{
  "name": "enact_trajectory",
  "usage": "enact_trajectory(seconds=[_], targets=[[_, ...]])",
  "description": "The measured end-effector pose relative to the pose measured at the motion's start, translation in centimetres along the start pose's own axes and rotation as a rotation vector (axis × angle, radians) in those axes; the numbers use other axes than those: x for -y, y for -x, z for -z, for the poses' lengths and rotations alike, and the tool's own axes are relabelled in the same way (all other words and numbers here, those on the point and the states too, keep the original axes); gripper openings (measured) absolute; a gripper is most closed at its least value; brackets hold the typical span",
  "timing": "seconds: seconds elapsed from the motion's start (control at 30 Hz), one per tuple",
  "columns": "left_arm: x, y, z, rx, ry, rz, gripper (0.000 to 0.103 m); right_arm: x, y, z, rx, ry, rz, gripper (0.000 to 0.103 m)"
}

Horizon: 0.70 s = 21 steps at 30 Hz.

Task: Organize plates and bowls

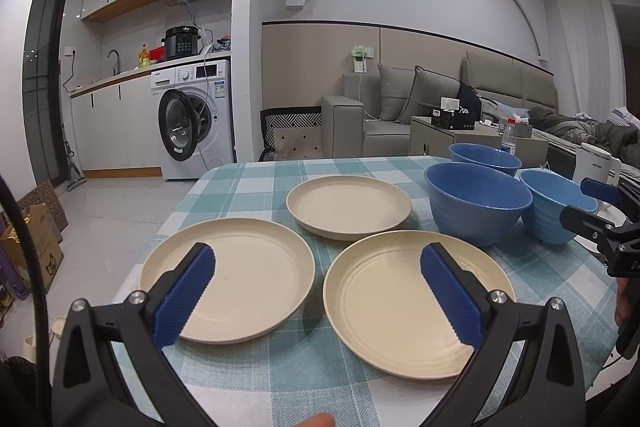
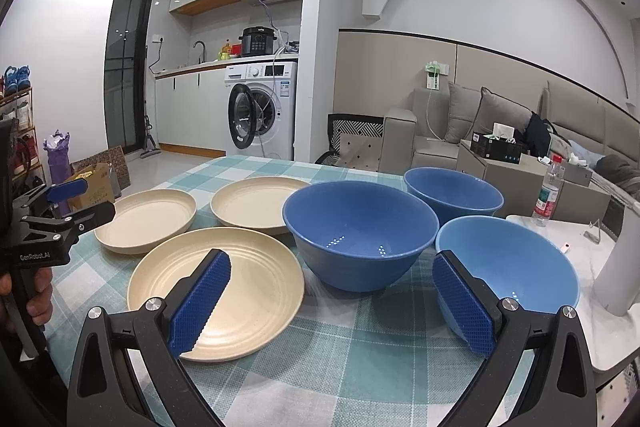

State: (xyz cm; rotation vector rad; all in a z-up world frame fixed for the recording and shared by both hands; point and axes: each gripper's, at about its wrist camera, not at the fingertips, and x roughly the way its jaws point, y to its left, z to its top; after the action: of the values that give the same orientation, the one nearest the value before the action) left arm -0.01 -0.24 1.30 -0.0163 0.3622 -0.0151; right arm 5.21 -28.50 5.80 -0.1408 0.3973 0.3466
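Three cream plates lie separately on the checked tablecloth: a left plate (image 1: 228, 279), a near right plate (image 1: 400, 303) and a far plate (image 1: 348, 205). Three blue bowls stand to the right: a large dark one (image 1: 476, 203), a far one (image 1: 484, 157) and a lighter one (image 1: 556, 203). My left gripper (image 1: 318, 291) is open and empty, hovering above the two near plates. My right gripper (image 2: 332, 303) is open and empty, between the near plate (image 2: 224, 291) and the light blue bowl (image 2: 516, 267), in front of the dark bowl (image 2: 360, 231).
The table (image 1: 256, 379) has its left edge near the left plate, with floor and cardboard boxes (image 1: 36, 243) below. A white kettle (image 1: 592, 163) and a water bottle (image 2: 548, 193) stand to the right. A sofa and a washing machine are behind.
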Motion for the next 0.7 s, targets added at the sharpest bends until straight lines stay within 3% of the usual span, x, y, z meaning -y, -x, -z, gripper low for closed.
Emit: enact_trajectory(seconds=[0.3,0.7], targets=[[-1.0,-0.1,-1.6,-0.028,0.018,0.0,0.103,-0.9,0.7,-2.3,-0.009,0.03,-0.025,0.103],[-1.8,-1.7,-4.2,-0.111,0.037,0.015,0.103,-1.0,1.0,-8.0,-0.034,0.051,-0.052,0.103]])
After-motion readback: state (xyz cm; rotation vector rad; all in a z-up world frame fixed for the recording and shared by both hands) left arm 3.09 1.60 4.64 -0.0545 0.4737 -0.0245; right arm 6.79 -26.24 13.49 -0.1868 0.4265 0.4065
